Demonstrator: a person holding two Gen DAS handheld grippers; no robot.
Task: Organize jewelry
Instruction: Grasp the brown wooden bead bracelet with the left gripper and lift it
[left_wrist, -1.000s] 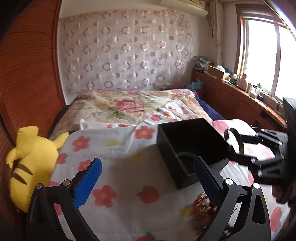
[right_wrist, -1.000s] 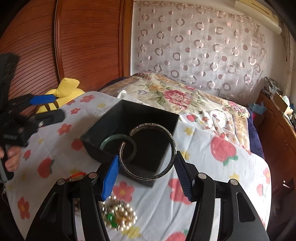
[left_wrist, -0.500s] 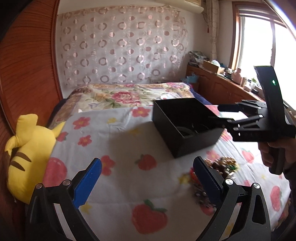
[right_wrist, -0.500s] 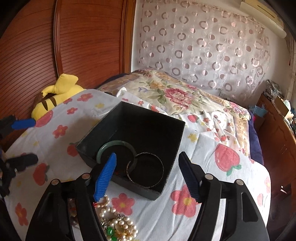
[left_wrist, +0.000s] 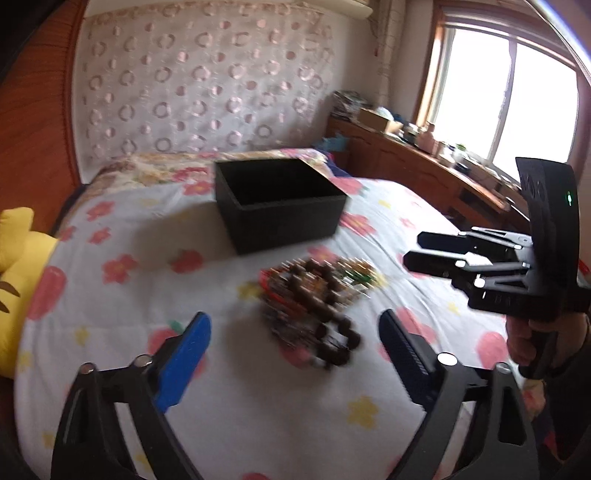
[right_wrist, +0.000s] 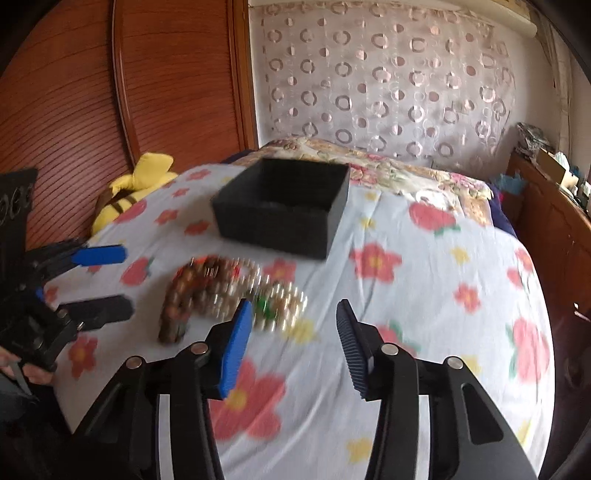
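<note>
On the floral bedspread (left_wrist: 122, 229), both claws gape empty; only the left view shows the window (left_wrist: 517, 99).

Tangled heap of beaded bracelets and pearl strands (left_wrist: 314, 302) on the flowered bedspread: motion-blurred in both views, single pieces not separable. Open black rectangular box (right_wrist: 284, 206): floor hidden behind its near wall, contents cannot be told. Yellow plush toy (left_wrist: 14, 280): cut by the left edge in the left view. Small items on the wooden window ledge (left_wrist: 443, 147): too small to identify.
</note>
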